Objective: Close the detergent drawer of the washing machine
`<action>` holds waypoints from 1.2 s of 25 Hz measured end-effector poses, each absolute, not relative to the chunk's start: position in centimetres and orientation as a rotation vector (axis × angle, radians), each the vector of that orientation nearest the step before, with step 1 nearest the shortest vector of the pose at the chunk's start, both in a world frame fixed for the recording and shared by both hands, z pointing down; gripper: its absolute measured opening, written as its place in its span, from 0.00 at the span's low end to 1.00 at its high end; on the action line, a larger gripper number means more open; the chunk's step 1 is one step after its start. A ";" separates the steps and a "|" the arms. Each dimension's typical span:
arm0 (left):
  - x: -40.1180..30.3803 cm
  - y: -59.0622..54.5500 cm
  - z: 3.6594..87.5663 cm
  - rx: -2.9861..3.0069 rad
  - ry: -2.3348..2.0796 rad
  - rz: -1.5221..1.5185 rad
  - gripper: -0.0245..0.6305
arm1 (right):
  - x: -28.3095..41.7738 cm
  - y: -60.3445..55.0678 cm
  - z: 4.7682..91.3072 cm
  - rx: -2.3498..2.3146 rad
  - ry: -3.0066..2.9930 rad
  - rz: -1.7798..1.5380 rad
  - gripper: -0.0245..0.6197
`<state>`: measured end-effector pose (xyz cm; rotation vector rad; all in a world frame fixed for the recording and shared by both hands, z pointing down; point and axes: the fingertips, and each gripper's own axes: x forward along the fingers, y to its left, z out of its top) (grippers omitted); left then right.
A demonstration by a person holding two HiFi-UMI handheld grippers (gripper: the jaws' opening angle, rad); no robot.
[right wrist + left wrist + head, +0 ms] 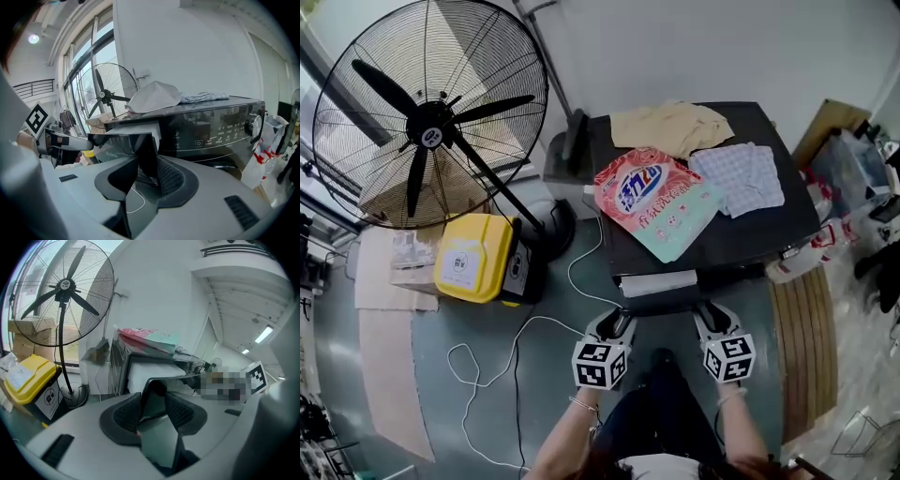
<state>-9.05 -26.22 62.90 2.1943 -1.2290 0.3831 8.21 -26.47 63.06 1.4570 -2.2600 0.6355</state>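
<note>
As drawer juts out, left tool and right tool clamp it.

Fan left of washing machine, detergent bag on top, drawer projecting in front.

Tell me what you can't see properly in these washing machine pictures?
- Lower front of the washing machine: head view, hidden under its own top; right gripper view, blocked by the right tool.
- Inside the drawer: head view, too small; both gripper views see only its outside.
- Small print on the detergent bag: head view, too small to read.
</note>
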 end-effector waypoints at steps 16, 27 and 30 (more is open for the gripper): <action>-9.3 -28.6 62.9 2.145 -1.261 0.390 0.31 | 7.9 -29.0 63.0 1.396 -2.303 0.644 0.27; -9.5 -28.7 62.9 2.118 -1.310 0.380 0.31 | 7.7 -29.2 63.1 1.390 -2.344 0.673 0.27; -9.6 -29.1 62.9 2.097 -1.337 0.368 0.31 | 7.7 -29.6 63.1 1.403 -2.358 0.680 0.28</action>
